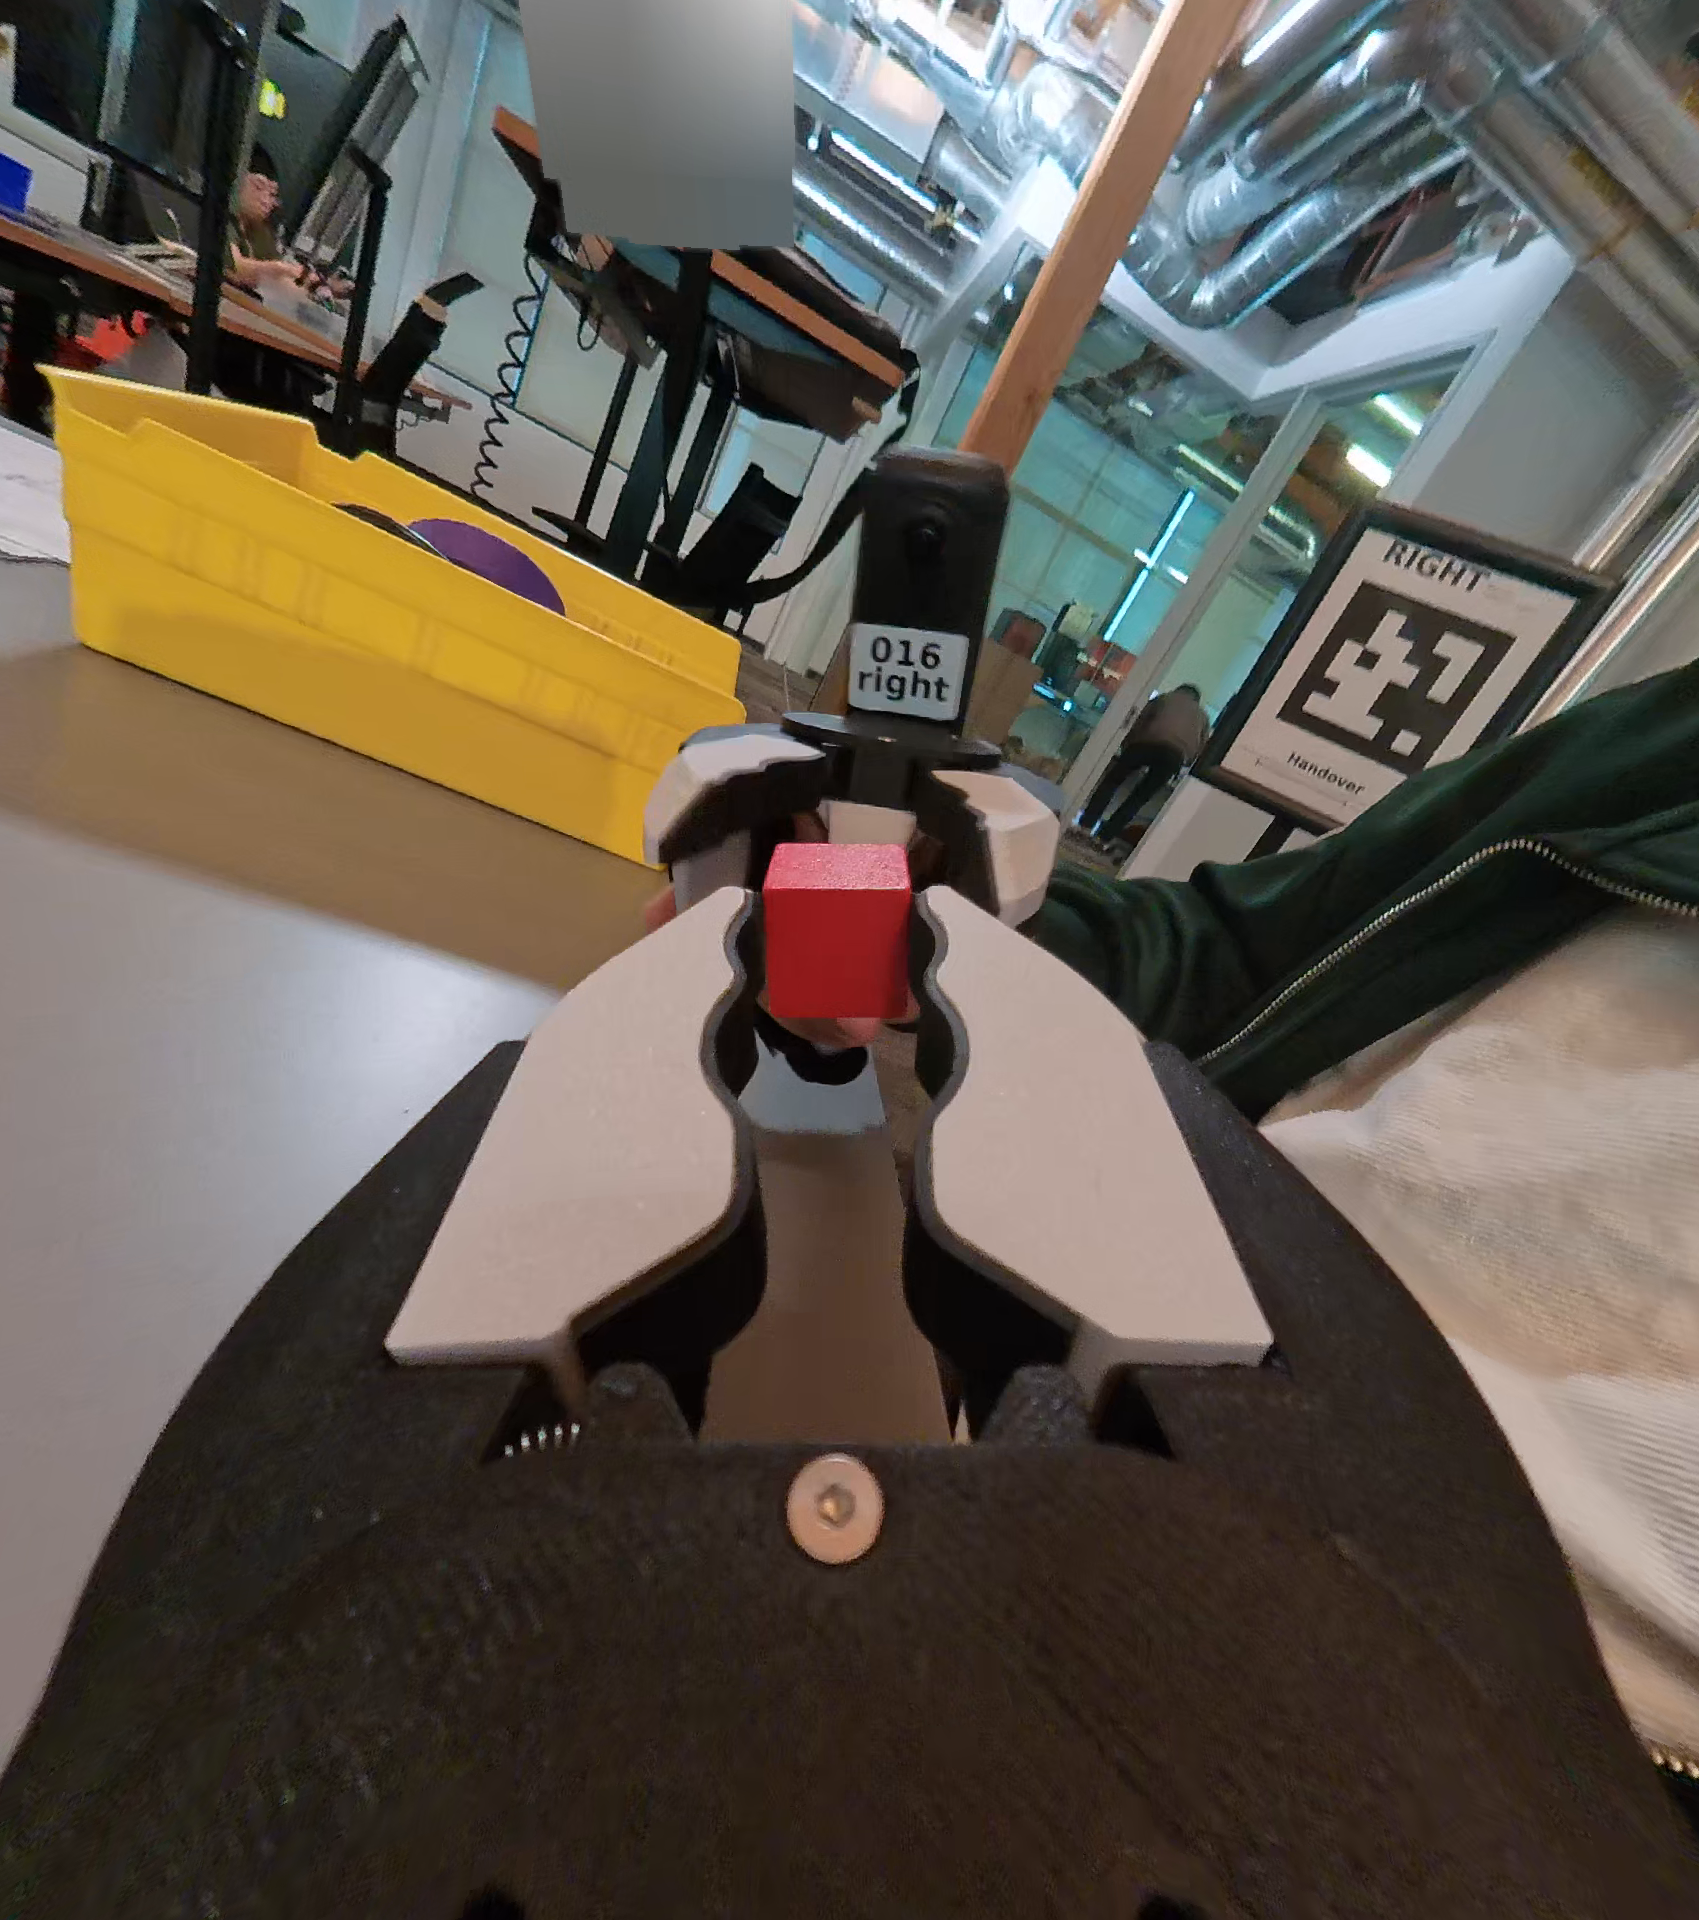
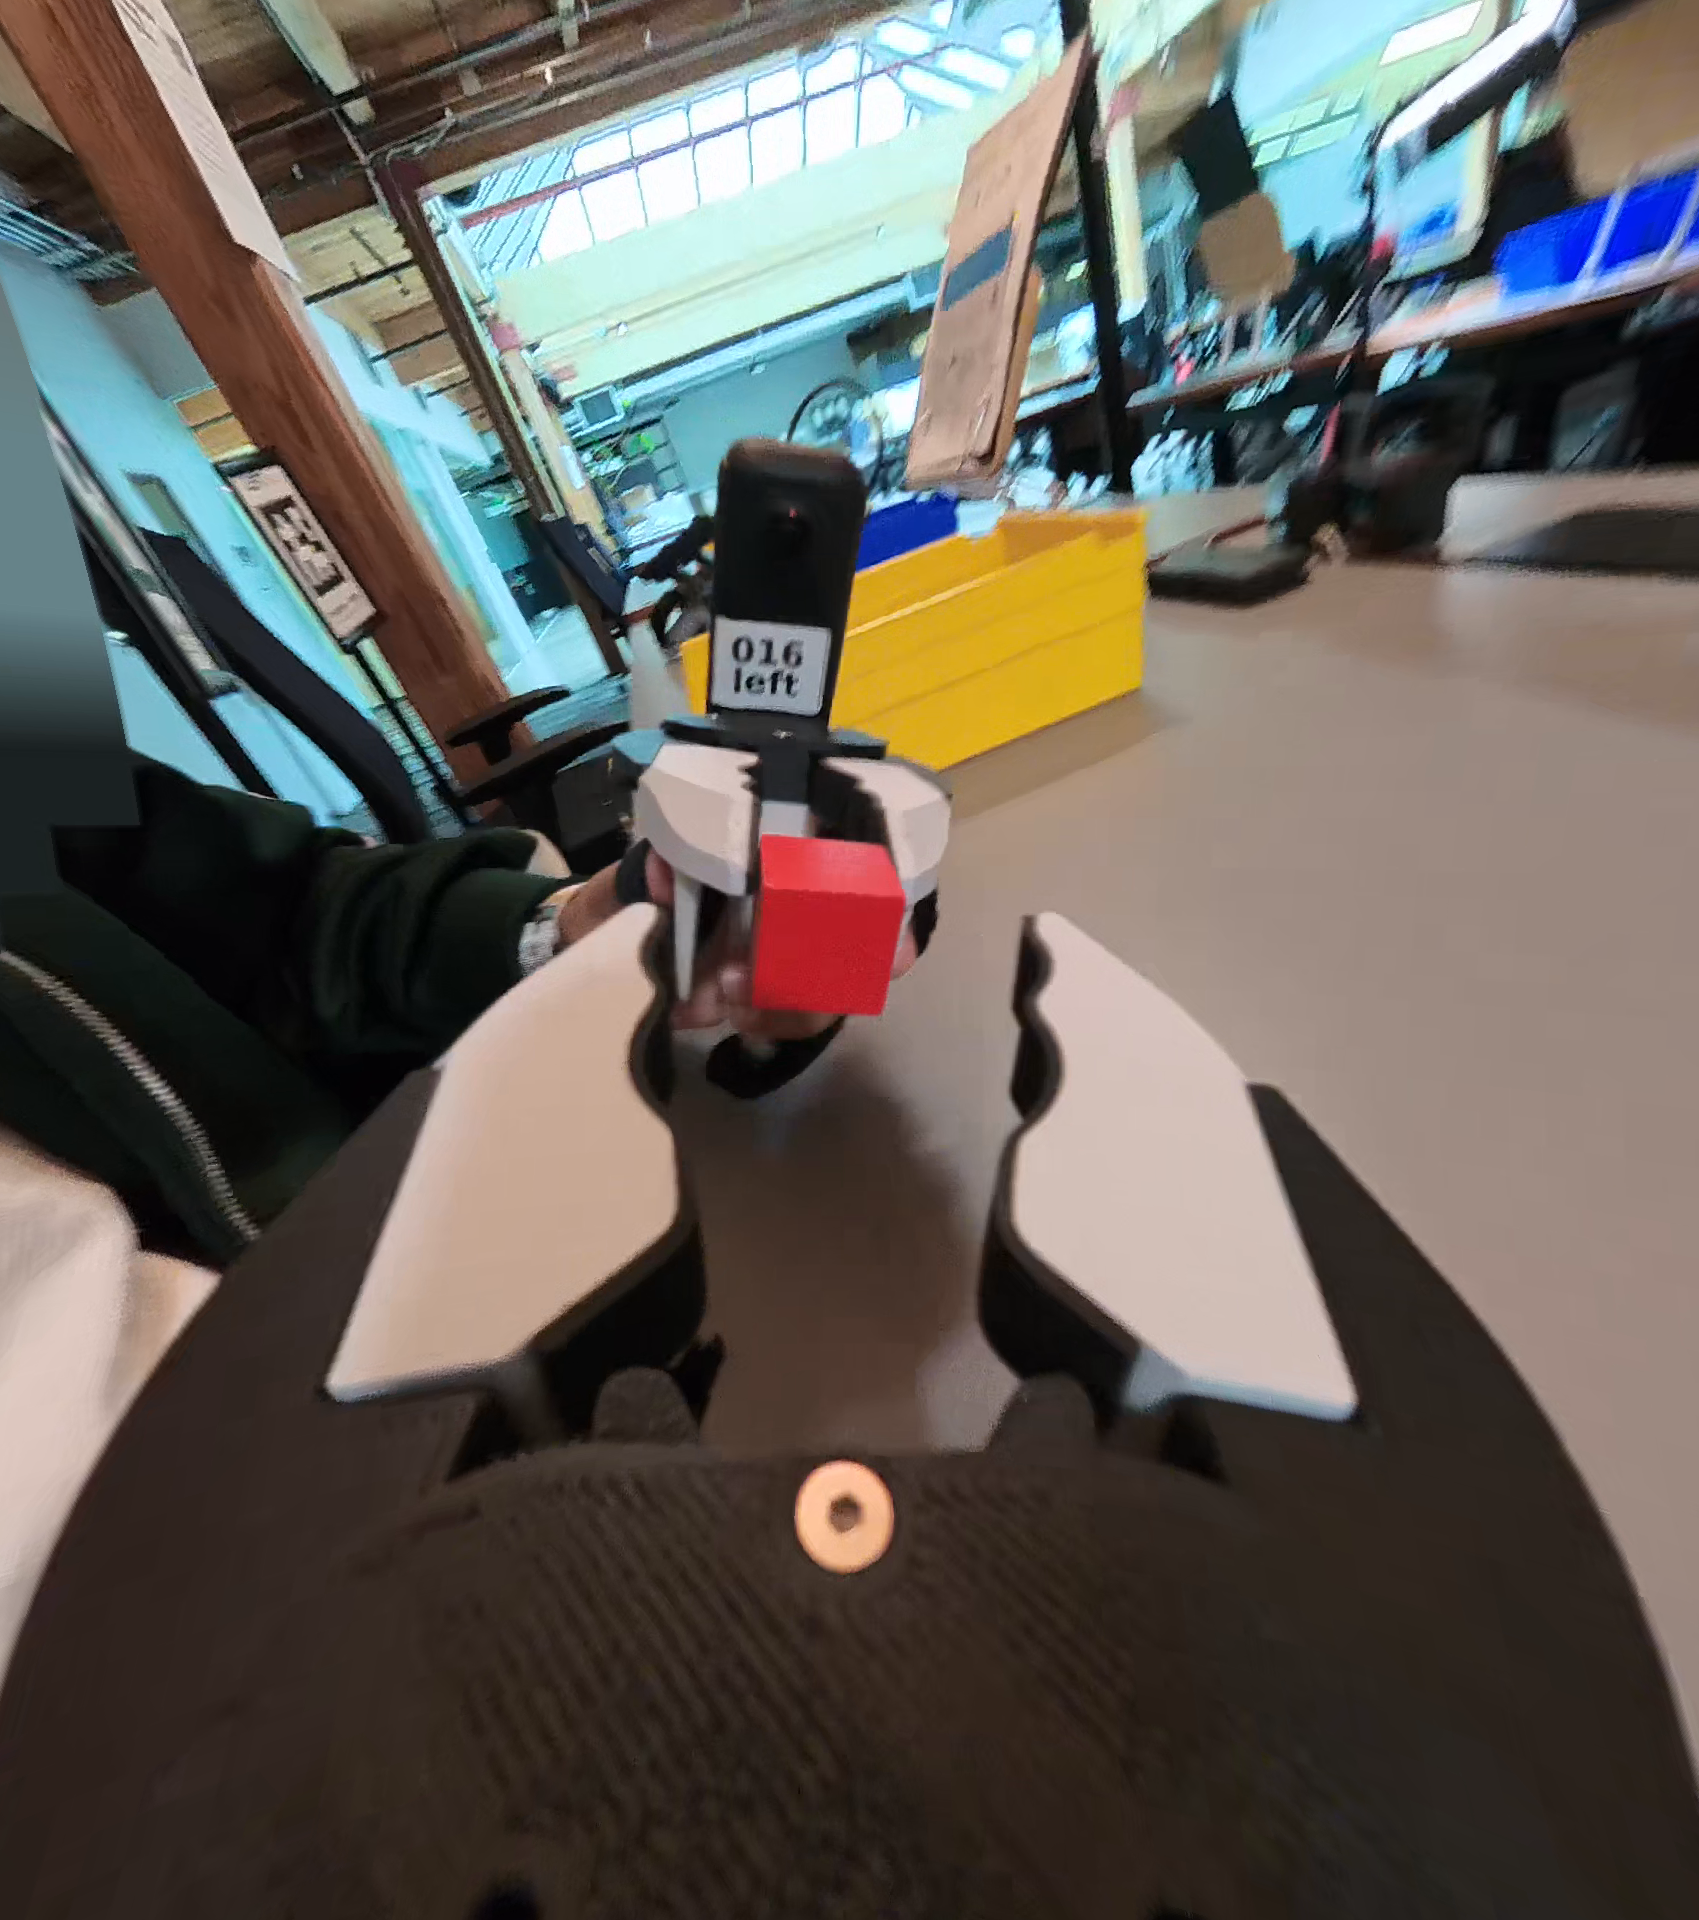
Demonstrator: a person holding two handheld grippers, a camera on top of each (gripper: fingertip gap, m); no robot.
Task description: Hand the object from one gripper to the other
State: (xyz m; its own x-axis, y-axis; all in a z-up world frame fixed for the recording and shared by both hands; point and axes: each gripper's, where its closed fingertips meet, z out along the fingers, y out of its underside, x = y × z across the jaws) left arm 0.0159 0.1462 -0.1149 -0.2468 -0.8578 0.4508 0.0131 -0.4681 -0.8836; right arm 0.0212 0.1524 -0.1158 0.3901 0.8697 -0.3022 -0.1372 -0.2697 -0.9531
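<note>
A red cube sits between the fingertips of my left gripper, which is shut on it and holds it above the table. My right gripper faces it from just behind the cube, jaws spread. In the right wrist view my right gripper is open and empty. The cube hangs just beyond its fingertips, nearer the left finger, held by the left gripper. The cube is not touching the right fingers.
A grey-beige table lies below both grippers. A yellow bin with a purple object stands at the back; it also shows in the right wrist view. A dark green sleeve is at the right. A marker board stands behind. Only a small space, under 4 cm, lies between the two pairs of fingers.
</note>
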